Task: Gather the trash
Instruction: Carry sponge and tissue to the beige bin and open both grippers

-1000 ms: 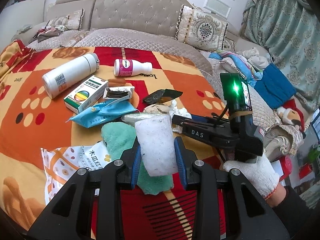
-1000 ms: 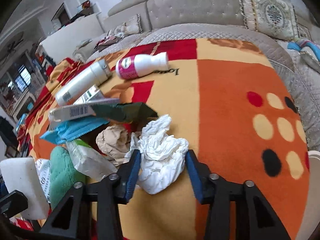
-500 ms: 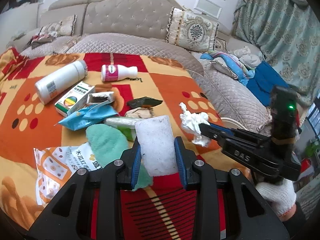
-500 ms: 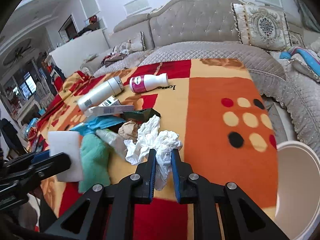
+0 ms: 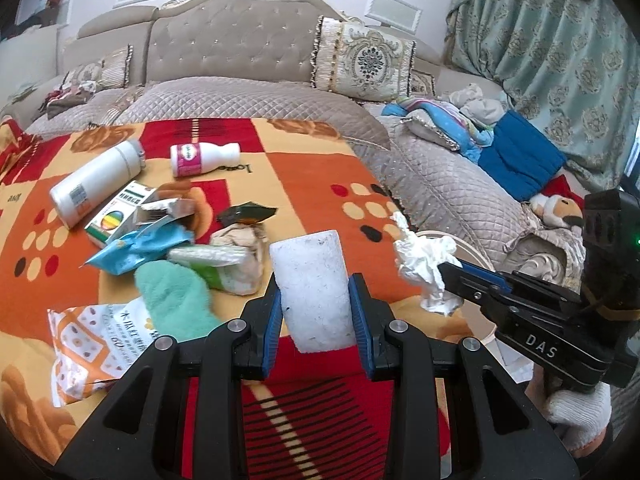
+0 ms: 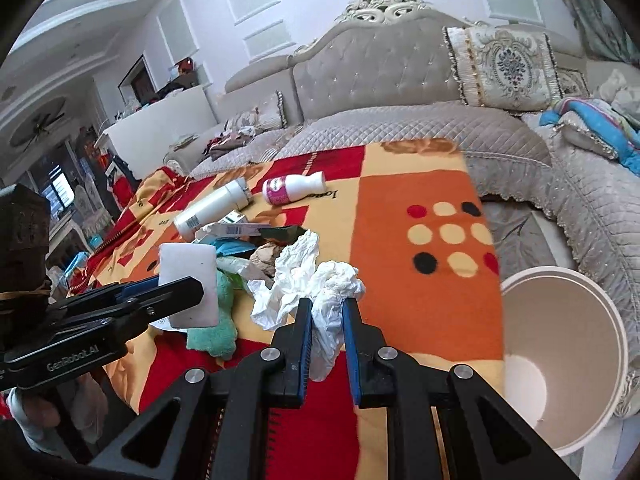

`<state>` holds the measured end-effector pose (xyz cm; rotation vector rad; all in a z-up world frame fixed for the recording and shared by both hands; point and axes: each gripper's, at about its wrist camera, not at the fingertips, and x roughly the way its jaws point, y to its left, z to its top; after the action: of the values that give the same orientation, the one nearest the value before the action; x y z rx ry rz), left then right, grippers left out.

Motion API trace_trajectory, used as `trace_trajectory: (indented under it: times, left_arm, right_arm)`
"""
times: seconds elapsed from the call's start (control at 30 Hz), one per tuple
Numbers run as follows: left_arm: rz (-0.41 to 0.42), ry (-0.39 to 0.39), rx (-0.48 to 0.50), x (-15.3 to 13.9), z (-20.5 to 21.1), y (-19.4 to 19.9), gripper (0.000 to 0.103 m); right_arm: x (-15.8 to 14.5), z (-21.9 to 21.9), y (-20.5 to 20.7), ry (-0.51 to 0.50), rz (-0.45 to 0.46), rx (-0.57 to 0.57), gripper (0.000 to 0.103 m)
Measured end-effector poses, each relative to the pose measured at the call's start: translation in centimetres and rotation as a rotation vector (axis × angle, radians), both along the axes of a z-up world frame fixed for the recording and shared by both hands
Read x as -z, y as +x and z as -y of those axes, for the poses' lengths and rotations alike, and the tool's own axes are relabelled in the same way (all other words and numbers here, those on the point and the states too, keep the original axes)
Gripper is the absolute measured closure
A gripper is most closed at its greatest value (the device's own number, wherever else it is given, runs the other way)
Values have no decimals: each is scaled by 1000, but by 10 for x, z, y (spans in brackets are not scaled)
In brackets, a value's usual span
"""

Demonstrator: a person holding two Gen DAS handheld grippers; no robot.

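Note:
My left gripper (image 5: 316,300) is shut on a white foam block (image 5: 311,276), held above the patterned blanket; the block also shows in the right wrist view (image 6: 188,280). My right gripper (image 6: 326,320) is shut on a crumpled white tissue (image 6: 316,280), lifted off the blanket near its right edge; the tissue also shows in the left wrist view (image 5: 424,268). A white bin (image 6: 560,360) stands on the floor to the right. Trash lies in a pile: a blue wrapper (image 5: 140,248), a green cloth (image 5: 176,300), a tan wad (image 5: 240,240).
Further back lie a white flask (image 5: 96,180), a pink-labelled bottle (image 5: 200,156) and a small box (image 5: 120,212). A printed bag (image 5: 96,344) lies at the front left. A grey sofa (image 5: 256,92) with cushions runs behind and to the right.
My right gripper shut on the tissue, lifted it off the pile and carried it right towards the bin. My left gripper stayed shut on the foam block and rose slightly.

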<state>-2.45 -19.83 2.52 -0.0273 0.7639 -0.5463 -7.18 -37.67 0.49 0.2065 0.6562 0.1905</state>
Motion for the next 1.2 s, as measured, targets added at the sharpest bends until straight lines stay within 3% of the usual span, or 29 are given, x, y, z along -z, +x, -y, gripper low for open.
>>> trace_trajectory:
  times: [0.57, 1.2]
  left_arm:
    - [-4, -16, 155, -10, 81, -8, 74]
    - [-24, 18, 288, 5, 169, -12, 74]
  right_arm:
    - [-17, 67, -45, -22, 47, 158, 89]
    - [5, 140, -73, 3, -1, 321, 89]
